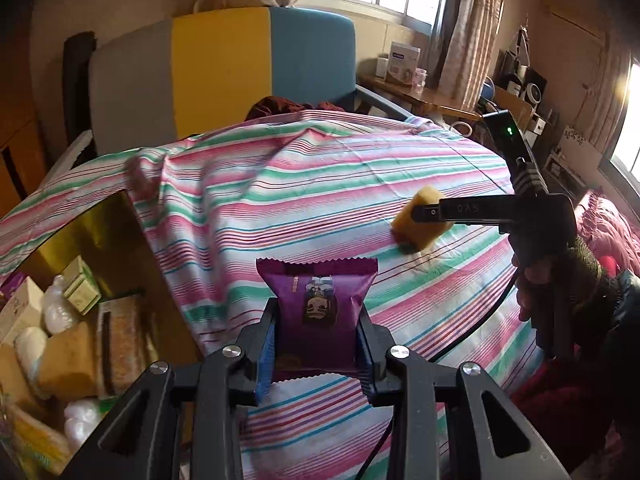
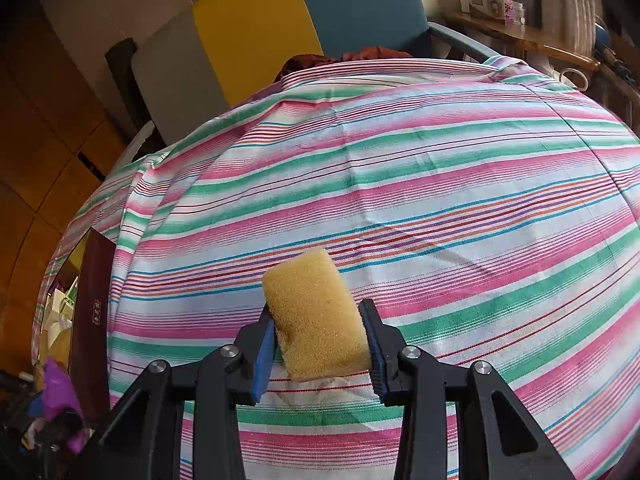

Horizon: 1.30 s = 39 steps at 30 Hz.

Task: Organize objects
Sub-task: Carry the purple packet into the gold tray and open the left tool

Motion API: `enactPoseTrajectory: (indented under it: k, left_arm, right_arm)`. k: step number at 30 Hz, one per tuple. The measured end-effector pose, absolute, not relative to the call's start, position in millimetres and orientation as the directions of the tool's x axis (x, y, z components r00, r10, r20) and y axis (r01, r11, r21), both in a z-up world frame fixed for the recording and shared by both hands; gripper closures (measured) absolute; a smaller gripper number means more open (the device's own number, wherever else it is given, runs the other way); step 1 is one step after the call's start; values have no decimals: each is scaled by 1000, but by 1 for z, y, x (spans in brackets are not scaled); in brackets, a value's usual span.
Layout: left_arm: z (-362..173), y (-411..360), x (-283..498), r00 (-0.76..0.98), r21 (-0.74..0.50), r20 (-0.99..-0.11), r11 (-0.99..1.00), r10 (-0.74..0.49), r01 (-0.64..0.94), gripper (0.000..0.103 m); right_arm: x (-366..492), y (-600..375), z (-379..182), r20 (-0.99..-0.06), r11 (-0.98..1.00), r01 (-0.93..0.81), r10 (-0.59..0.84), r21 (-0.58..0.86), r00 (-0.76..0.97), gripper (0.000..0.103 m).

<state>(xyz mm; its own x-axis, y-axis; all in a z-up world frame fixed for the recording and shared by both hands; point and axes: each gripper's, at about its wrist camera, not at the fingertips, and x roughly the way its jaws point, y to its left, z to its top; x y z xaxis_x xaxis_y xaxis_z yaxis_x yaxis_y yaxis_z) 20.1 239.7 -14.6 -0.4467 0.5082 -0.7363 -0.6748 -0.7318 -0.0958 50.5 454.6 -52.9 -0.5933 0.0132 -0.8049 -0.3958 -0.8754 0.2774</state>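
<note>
My left gripper (image 1: 318, 334) is shut on a purple snack packet (image 1: 318, 304) and holds it upright just above the striped cloth (image 1: 304, 184). My right gripper (image 2: 320, 328) is shut on a yellow sponge (image 2: 314, 316), tilted, close over the cloth. In the left wrist view the right gripper (image 1: 430, 214) shows at the right with the sponge (image 1: 412, 220) low over the cloth. A gold-lined box (image 1: 92, 224) at the left holds sponges, small cartons and white wrapped items.
The box's dark red wall (image 2: 94, 312) stands at the cloth's left edge, with purple packets (image 2: 60, 396) below it. A grey, yellow and blue headboard (image 1: 224, 68) rises behind. A wooden table with boxes (image 1: 404, 68) stands at the back right.
</note>
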Motion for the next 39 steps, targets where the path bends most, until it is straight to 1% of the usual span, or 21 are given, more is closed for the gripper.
enactPoseTrajectory:
  k: [9,14,20,22,24,26,31,34,39]
  left_arm:
    - [-4,196,18,-504,-85,-724,-786,471,-613,70]
    - [-1,155,7,-521,-128,-719,-825,459,-550,70]
    - [-2,79,-23,-576,-176,-724,-909,379,-377,70]
    - [-6,60,-41,-567,-221,-737,-924,367,-311,70]
    - [-8,52,-57,-553,-274,-739,-922,384,-275,70]
    - [-9,55,-69,-549,-286,-738,-918,393,-274,70]
    - [-14,84,-104,-522,-263,-756,-914,394,-309,70]
    - [-21,98,-133,-489,-302,-769,-908,412,-291,70]
    - [-30,126,-167,-469,-278,-796,-919,383,-279,70]
  right_arm:
    - [51,453,-53,-808,-885,-388,22,259,-589,63]
    - [51,451,-53,-809,-887,-389,29,250,-587,63]
    - [50,449,-53,-813,-894,-383,37,233,-582,63]
    - [49,447,-53,-814,-896,-381,39,228,-580,63]
    - [48,445,-53,-816,-900,-378,44,218,-576,63]
    - [48,444,-52,-817,-901,-376,45,215,-575,63]
    - [48,445,-52,-819,-902,-374,43,214,-573,63]
    - [48,445,-52,-819,-903,-373,42,214,-572,63]
    - [47,446,-52,-819,-902,-374,41,217,-572,63]
